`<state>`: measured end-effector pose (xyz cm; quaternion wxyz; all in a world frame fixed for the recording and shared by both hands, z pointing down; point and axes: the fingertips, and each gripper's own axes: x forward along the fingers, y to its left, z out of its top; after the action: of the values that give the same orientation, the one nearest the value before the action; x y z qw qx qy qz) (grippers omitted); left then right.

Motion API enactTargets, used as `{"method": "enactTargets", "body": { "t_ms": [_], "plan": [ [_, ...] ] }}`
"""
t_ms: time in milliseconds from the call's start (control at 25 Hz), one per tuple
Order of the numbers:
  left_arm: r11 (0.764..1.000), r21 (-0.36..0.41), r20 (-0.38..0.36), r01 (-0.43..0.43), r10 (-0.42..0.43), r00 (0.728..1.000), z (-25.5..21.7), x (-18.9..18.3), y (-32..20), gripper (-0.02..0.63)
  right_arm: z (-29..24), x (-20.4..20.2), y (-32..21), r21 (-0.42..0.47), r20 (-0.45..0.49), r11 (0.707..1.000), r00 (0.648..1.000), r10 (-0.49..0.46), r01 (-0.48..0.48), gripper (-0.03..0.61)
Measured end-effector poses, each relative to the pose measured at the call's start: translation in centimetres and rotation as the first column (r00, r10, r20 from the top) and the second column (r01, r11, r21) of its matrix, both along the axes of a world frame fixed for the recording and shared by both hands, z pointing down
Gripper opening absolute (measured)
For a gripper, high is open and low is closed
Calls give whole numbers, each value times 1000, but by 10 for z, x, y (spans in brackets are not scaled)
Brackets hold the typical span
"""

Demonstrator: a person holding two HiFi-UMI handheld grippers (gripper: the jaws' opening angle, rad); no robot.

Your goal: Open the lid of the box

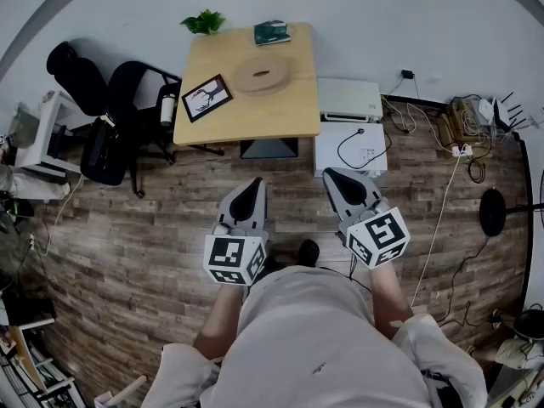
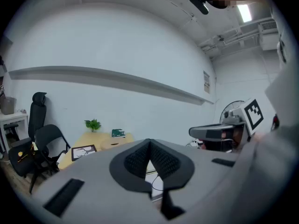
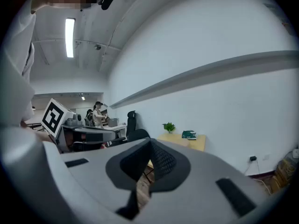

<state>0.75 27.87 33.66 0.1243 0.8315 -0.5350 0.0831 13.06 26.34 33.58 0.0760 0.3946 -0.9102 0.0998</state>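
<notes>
Head view: a light wood surface (image 1: 212, 121) stands against a white wall, well ahead of the person.
Room: brown plank floor (image 1: 127, 228); black chairs (image 1: 110, 100) left of the surface; white cases (image 1: 348, 100) just right of it.
On the surface: a round wooden box (image 1: 262, 73) near the back; a green packet (image 1: 272, 32) behind it; a small plant (image 1: 203, 22) at the back corner; a framed picture (image 1: 206, 98) near the front left.
Left claw (image 1: 253, 185): clenched tight, nothing in it, up over the floor, well apart from the box.
Right claw (image 1: 336, 177): clenched tight too, nothing in it, beside the left one.
Shapes: smooth grey claws with bumpy black pads; the box is flat and round.
</notes>
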Motion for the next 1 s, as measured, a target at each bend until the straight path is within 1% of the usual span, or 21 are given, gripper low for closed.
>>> {"method": "enactTargets", "body": {
  "t_ms": [160, 280, 360, 440, 640, 760, 880, 1000],
  "plan": [
    [999, -30, 16, -33, 33, 999, 9, 14, 12, 3, 2, 6, 9, -7, -15, 1000, 1000, -9, 8, -3],
    [998, -34, -1, -52, 52, 999, 11, 25, 22, 3, 10, 13, 15, -37, -16, 999, 1000, -12, 11, -3],
    [998, -27, -17, -57, 57, 998, 10, 28, 26, 5, 12, 14, 19, -56, 8, 998, 1000, -15, 16, -3],
    [998, -21, -31, -62, 61, 998, 9, 30, 29, 5, 13, 16, 22, -54, 20, 998, 1000, -8, 9, -2],
    [998, -24, -37, -66, 66, 997, 12, 36, 35, 5, 18, 22, 26, -42, -3, 999, 1000, -5, 5, -2],
    [998, -36, -41, -52, 50, 998, 18, 31, 38, 5, 23, 20, 28, -47, -19, 999, 1000, -1, 0, -2],
    [999, -43, -37, -23, 21, 999, 21, 18, 37, 6, 29, 12, 25, -59, -33, 998, 999, -4, 2, -2],
    [999, -53, -30, 4, -5, 1000, 26, 2, 31, 8, 32, 1, 20, -66, -42, 998, 999, -15, 12, 25]
  ]
}}
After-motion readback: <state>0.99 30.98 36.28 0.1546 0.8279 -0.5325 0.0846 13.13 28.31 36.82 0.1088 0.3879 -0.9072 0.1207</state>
